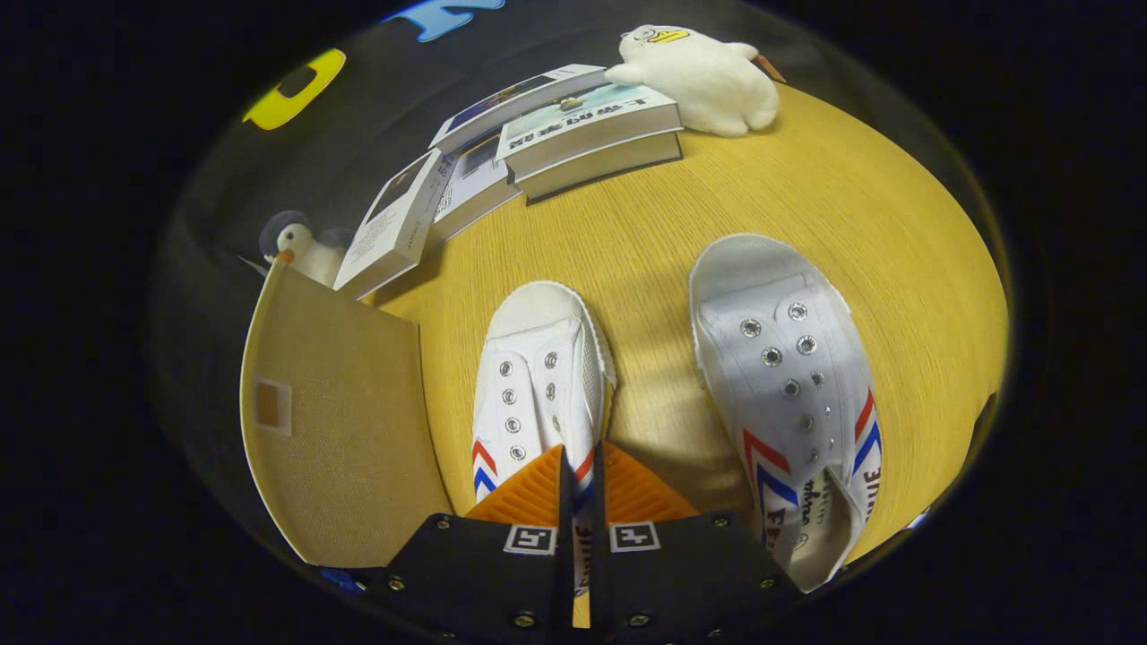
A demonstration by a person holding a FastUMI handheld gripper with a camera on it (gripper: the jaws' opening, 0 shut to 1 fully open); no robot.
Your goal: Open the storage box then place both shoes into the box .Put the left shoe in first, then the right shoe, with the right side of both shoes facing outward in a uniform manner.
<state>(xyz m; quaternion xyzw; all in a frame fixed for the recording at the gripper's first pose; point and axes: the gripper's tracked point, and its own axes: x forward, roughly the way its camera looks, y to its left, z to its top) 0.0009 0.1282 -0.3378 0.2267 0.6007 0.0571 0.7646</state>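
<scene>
Two white canvas shoes with red and blue chevrons are over a yellow wooden table (pixel 645 242), toes pointing away from me. My gripper (pixel 582 497) is shut on the side wall of the first shoe (pixel 538 376), with a thin strip of its canvas pinched between the two fingers (pixel 529 493). The second shoe (pixel 789 376) lies on the table to the right of the fingers, apart from the first. The beige fabric storage box (pixel 332 421) stands left of the held shoe; one flat panel with a small label patch faces me. Its inside is hidden.
Beyond the shoes, several books (pixel 582 134) lie stacked and fanned at the table's far side. A white plush duck (pixel 699 76) rests against them. A small plush penguin (pixel 296 246) sits behind the box's far corner. Bare tabletop lies between the shoes and the books.
</scene>
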